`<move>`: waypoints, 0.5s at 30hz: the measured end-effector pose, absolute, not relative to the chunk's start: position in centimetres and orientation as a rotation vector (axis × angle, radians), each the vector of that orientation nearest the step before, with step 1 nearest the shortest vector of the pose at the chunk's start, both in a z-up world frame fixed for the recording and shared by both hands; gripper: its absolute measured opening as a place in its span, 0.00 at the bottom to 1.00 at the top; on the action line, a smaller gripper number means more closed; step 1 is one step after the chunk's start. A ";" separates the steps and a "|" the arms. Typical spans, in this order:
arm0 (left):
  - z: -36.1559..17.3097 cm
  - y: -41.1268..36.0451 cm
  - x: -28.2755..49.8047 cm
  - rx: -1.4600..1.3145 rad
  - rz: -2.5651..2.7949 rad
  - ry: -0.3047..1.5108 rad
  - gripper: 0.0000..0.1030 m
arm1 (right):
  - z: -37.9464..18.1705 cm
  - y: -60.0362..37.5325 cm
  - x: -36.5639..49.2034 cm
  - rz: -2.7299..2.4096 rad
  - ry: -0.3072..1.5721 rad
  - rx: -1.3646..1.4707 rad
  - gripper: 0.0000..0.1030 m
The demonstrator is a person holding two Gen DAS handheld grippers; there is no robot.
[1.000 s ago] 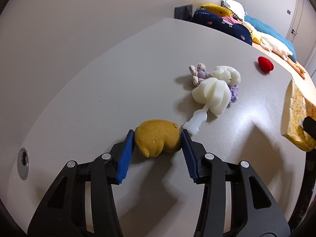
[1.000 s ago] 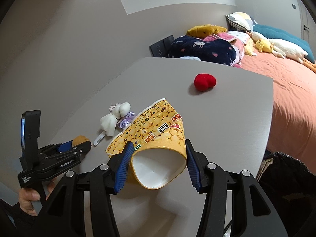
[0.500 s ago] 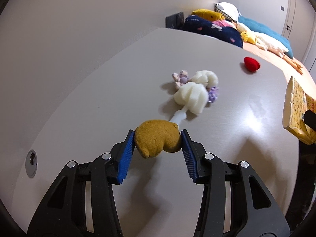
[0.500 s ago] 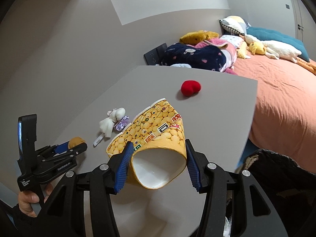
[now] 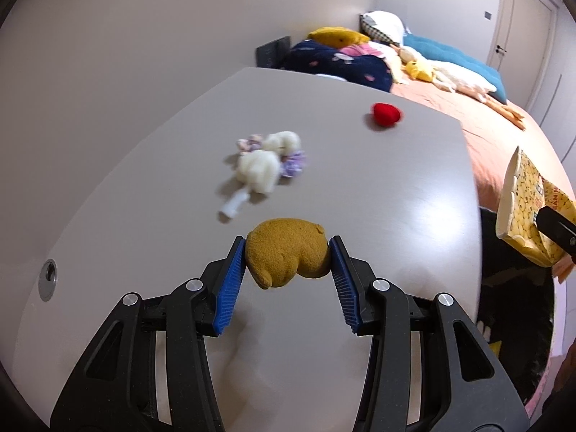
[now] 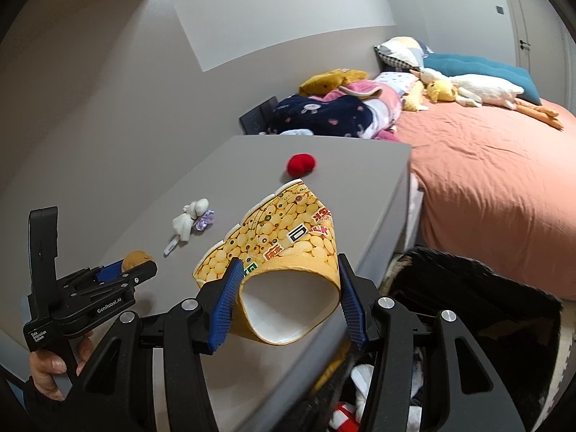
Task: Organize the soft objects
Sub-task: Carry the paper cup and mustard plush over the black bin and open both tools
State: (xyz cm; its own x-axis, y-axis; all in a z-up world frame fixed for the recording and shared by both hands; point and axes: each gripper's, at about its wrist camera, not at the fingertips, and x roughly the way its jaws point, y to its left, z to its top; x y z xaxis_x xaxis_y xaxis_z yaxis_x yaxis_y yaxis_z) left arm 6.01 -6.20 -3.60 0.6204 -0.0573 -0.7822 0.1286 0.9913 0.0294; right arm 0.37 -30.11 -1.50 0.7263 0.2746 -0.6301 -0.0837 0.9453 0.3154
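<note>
My left gripper (image 5: 288, 262) is shut on a mustard-brown plush toy (image 5: 286, 256), held above the grey table (image 5: 378, 187). In the right wrist view the left gripper (image 6: 138, 264) shows at lower left with the plush (image 6: 134, 258) between its fingers. My right gripper (image 6: 286, 288) is shut on a yellow patterned fabric bin (image 6: 280, 237), tilted, its open mouth facing the camera; the same bin (image 5: 529, 208) appears at the right edge of the left view. A white and purple plush bundle (image 5: 266, 165) and a red plush heart (image 5: 386, 114) lie on the table.
A bed with an orange sheet (image 6: 486, 165) lies beyond the table, piled with pillows and plush toys (image 6: 345, 108). A dark open bag or basket (image 6: 468, 288) sits on the floor by the table's near corner. A cable hole (image 5: 48, 279) marks the table's left edge.
My left gripper closed on the brown plush and lifted it up and back from the table. My right gripper rose and drew back with the yellow bin still held.
</note>
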 end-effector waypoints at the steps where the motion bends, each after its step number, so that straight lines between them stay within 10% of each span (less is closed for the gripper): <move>1: -3.5 -6.9 5.7 0.090 -0.117 0.894 0.45 | -1.5 -30.4 0.1 0.195 0.732 0.276 0.52; 15: -2.9 -14.4 2.1 0.123 -0.242 0.876 0.45 | -0.6 -36.0 -5.6 0.111 0.693 0.294 0.52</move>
